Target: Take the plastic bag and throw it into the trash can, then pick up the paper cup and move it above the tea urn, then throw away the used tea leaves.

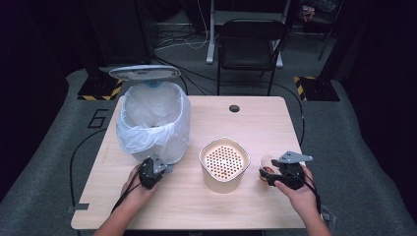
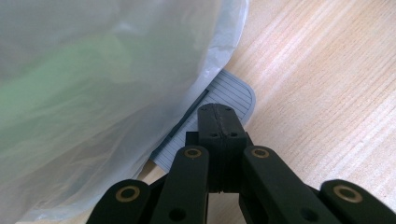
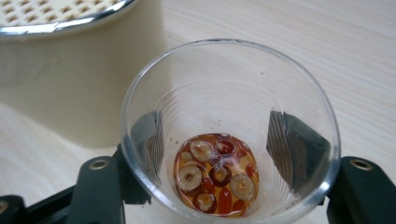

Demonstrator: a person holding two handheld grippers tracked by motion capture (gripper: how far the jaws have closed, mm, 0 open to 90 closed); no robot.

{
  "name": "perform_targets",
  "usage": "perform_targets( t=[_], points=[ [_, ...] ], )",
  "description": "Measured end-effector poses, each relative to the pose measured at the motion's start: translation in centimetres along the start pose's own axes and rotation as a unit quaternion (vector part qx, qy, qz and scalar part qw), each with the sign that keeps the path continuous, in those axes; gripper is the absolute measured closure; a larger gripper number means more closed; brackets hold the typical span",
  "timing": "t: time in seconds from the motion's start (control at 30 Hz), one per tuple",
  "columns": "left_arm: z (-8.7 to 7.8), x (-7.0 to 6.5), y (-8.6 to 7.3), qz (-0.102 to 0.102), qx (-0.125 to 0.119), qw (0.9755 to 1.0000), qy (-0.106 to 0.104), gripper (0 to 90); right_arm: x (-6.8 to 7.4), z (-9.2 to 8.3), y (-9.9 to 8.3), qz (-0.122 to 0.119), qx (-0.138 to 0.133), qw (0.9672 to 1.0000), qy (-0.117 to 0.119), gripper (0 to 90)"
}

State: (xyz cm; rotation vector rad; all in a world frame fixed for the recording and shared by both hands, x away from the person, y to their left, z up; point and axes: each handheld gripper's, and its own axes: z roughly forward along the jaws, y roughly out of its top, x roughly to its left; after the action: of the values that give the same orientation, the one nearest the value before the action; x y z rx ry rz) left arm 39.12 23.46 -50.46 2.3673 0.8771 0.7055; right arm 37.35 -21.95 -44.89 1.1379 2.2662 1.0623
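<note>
Fingers (image 2: 219, 122) of the left gripper (image 1: 150, 173) are pressed together on the grey pedal (image 2: 223, 95) of the bag-lined bin (image 1: 153, 120). The right gripper (image 1: 284, 173) clamps a clear cup (image 3: 229, 128) of red date slices (image 3: 215, 173) upright on the surface (image 1: 265, 123), beside the cream strainer pot (image 1: 223, 164).

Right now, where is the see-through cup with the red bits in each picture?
High view: the cup stands at the lower right of the table, in the right gripper, just right of the strainer pot.
Left gripper view: not in it; bin bag and pedal instead.
Right gripper view: centre, jaws on both sides of the cup.
Shared landmark: the strainer pot, top left here.
</note>
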Motion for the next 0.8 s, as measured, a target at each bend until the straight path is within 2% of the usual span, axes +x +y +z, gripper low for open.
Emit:
perform_targets(
  t=[0.33, 0.43, 0.63, 0.8],
  points=[
    [0.0, 0.0, 0.0, 0.002, 0.002, 1.0000, 0.002, 90.0, -1.6, 0.4, 2.6, 0.003, -0.010, 0.9999, -0.009, 36.4],
    [0.0, 0.0, 0.0, 0.001, 0.000, 1.0000, 0.001, 90.0, -1.9, 0.5, 3.8, -0.007, -0.012, 0.9998, -0.014, 36.2],
    [0.0, 0.0, 0.0, 0.001, -0.001, 1.0000, 0.005, 90.0, -2.5, 1.0, 5.4, -0.014, -0.021, 0.9996, -0.014, 35.9],
    [0.0, 0.0, 0.0, 0.002, 0.002, 1.0000, 0.001, 90.0, -3.0, 1.7, 6.5, -0.009, -0.025, 0.9996, -0.006, 35.7]
  ],
)
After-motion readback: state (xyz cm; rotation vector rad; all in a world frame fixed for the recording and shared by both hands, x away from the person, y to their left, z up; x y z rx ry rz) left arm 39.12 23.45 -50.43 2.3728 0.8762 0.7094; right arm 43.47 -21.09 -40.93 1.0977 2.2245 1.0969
